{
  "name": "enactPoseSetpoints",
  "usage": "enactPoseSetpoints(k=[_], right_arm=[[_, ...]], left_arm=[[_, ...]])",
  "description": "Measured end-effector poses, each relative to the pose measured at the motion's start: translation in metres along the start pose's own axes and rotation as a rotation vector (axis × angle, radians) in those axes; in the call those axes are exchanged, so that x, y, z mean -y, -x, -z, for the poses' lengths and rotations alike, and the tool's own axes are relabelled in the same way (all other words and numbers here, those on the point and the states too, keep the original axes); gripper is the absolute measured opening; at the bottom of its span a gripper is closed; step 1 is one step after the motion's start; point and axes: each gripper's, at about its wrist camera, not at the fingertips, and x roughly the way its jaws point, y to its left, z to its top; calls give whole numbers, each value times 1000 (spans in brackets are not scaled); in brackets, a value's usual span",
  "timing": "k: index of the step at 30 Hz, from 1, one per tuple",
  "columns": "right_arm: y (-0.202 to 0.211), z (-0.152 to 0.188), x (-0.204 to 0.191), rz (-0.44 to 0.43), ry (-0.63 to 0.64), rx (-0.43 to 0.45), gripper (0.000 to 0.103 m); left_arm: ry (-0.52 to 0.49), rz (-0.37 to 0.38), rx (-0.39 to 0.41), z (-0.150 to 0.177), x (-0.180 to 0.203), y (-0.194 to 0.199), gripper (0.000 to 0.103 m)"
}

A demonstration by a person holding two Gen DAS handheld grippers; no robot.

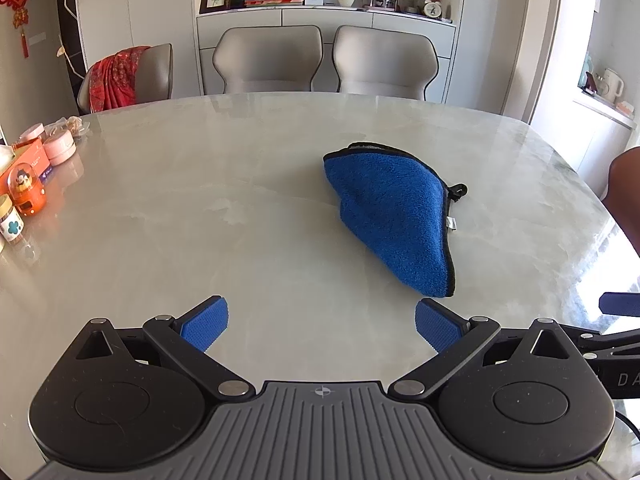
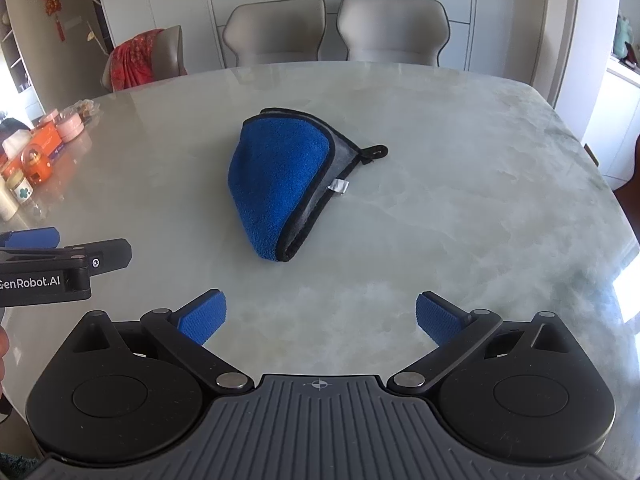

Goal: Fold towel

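Note:
A blue towel with black edging and a grey underside lies folded over in a rough wedge on the marble table. It also shows in the right wrist view, with its hanging loop and white tag on the right side. My left gripper is open and empty, hovering short of the towel's near corner, which lies ahead to the right. My right gripper is open and empty, with the towel ahead and slightly left. The left gripper's side shows at the left edge of the right wrist view.
Jars, an orange box and pink tins crowd the table's left edge. Two beige chairs stand at the far side, another with a red cloth at the far left. A cabinet with ornaments lies behind.

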Motion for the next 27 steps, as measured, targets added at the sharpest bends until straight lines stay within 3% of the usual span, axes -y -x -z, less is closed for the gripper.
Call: enactPoseSetpoints(k=[4, 10, 27], right_arm=[[-2, -17, 8, 0, -3, -1, 102], [-7, -15, 2, 5, -6, -7, 102], [-1, 14, -13, 27, -12, -3, 102]], left_arm=[[-12, -12, -4, -1, -1, -3, 102], [-15, -22, -11, -2, 0, -6, 102], [-25, -14, -35, -1, 3, -16, 102]])
